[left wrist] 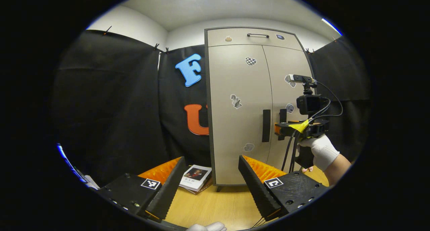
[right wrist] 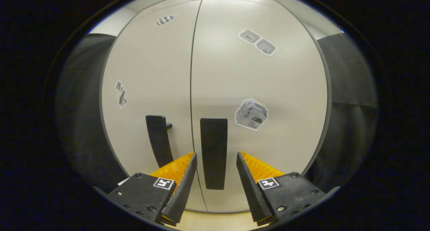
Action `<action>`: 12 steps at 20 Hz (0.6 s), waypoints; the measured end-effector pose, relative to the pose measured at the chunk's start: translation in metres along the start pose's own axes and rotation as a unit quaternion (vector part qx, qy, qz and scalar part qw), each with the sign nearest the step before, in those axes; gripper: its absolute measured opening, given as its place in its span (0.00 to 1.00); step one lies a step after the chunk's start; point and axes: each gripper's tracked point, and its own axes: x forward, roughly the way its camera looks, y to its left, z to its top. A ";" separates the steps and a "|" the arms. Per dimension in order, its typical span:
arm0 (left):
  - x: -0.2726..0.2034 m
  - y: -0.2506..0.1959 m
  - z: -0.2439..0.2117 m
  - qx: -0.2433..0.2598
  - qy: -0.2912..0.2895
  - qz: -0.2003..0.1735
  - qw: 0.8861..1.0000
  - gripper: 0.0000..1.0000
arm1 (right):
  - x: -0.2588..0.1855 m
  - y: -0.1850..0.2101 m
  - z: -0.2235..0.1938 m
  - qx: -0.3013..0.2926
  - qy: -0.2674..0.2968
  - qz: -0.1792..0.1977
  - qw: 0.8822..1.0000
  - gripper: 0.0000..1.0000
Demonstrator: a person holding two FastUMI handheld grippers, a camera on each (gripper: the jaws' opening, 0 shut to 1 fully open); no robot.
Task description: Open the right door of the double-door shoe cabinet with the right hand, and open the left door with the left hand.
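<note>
The beige shoe cabinet [left wrist: 235,89] stands on the wooden floor with both doors closed. In the right gripper view, my right gripper [right wrist: 215,160] is open, and the right door's black handle [right wrist: 213,150] stands between its two fingers without being touched. The left door's handle [right wrist: 158,140] is just to the left of it. In the left gripper view, my left gripper [left wrist: 212,162] is open and well back from the cabinet, pointing at the left door [left wrist: 240,106]. Farther off there, a gloved hand [left wrist: 320,150] holds the right gripper [left wrist: 280,126] at the right door's handle [left wrist: 283,116], beside the left door's handle [left wrist: 266,125].
A book [left wrist: 196,177] lies on the floor by the cabinet's lower left corner. Black cloth walls stand left and right of the cabinet. A drawer with a handle [left wrist: 258,35] tops the cabinet. Stickers dot both doors.
</note>
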 end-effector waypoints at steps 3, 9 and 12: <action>0.001 0.003 -0.002 -0.002 0.005 0.005 1.000 0.96 | 0.007 0.002 -0.004 0.002 0.008 -0.002 1.000 0.60; 0.003 0.005 0.000 0.001 0.000 0.004 1.000 0.96 | 0.007 0.000 -0.005 0.007 0.008 -0.001 1.000 0.37; 0.001 0.004 0.000 0.001 -0.002 -0.001 1.000 0.96 | 0.004 -0.001 -0.006 0.003 0.013 0.003 1.000 0.35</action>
